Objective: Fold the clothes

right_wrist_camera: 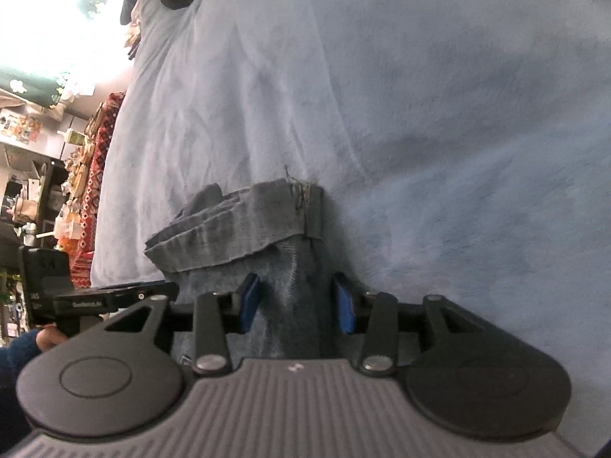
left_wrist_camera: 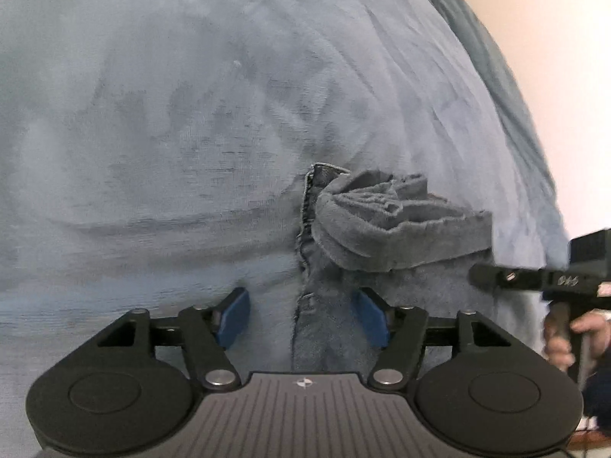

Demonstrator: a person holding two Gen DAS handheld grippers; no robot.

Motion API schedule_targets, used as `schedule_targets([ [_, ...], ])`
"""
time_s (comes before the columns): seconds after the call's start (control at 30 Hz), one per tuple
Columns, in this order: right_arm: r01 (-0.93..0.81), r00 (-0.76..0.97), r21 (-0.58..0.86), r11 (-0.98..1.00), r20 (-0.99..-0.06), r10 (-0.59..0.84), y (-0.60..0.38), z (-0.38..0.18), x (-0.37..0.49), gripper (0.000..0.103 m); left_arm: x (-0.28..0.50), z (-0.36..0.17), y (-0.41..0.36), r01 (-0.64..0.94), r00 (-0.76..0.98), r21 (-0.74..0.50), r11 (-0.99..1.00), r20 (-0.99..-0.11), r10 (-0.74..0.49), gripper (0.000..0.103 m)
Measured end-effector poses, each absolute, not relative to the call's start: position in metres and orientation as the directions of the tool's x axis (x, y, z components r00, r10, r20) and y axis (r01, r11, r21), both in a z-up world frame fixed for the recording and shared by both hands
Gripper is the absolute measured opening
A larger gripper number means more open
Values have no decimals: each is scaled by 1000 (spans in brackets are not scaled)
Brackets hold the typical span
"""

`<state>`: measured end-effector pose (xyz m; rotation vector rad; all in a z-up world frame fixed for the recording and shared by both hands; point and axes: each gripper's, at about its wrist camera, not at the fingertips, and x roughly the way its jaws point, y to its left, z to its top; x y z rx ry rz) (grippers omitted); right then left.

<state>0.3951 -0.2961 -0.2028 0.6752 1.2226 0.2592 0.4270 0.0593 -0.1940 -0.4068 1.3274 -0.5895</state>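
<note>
Both wrist views. A faded blue-grey denim garment (left_wrist_camera: 382,221), bunched into thick folds with a frayed hem and a stitched seam, is lying on a pale blue plush blanket (left_wrist_camera: 172,133) that is covering the whole work surface. The left gripper (left_wrist_camera: 301,315), black with blue pads, is hanging just above the near end of the garment with its jaws standing well apart; the denim seam is running between the pads, which are not pressing on it. The right gripper (right_wrist_camera: 298,303), of the same build, is also standing open, its pads flanking a narrow ridge of denim (right_wrist_camera: 290,259) without clamping it. In the left view, the right gripper's body (left_wrist_camera: 534,278) and the person's hand (left_wrist_camera: 565,339) are showing just beside the garment's far edge. Beyond the blanket's edge, cluttered shelves (right_wrist_camera: 34,175) are showing.
</note>
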Motion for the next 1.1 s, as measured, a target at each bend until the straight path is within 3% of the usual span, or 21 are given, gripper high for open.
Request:
schedule_targets([
  [0.17, 146, 333, 589, 795, -786, 521, -277, -215, 407, 43, 433, -200, 46, 186, 119, -621, 761, -755, -645, 64],
  [0.23, 135, 334, 568, 812, -797, 503, -270, -216, 409, 33, 436, -201, 38, 196, 109, -633, 749, -745, -659, 49],
  [0.4, 119, 350, 546, 829, -805, 480, -258, -205, 407, 20, 431, -189, 32, 219, 132, -602, 768, -761, -635, 39],
  [0.6, 110, 363, 549, 829, -798, 480, -249, -180, 400, 18, 417, -158, 30, 215, 184, -575, 789, -770, -611, 31],
  [1.1, -1, 297, 548, 836, -799, 524, -186, -97, 377, 17, 363, -82, 89, 133, 285, -510, 850, -801, -526, 29],
])
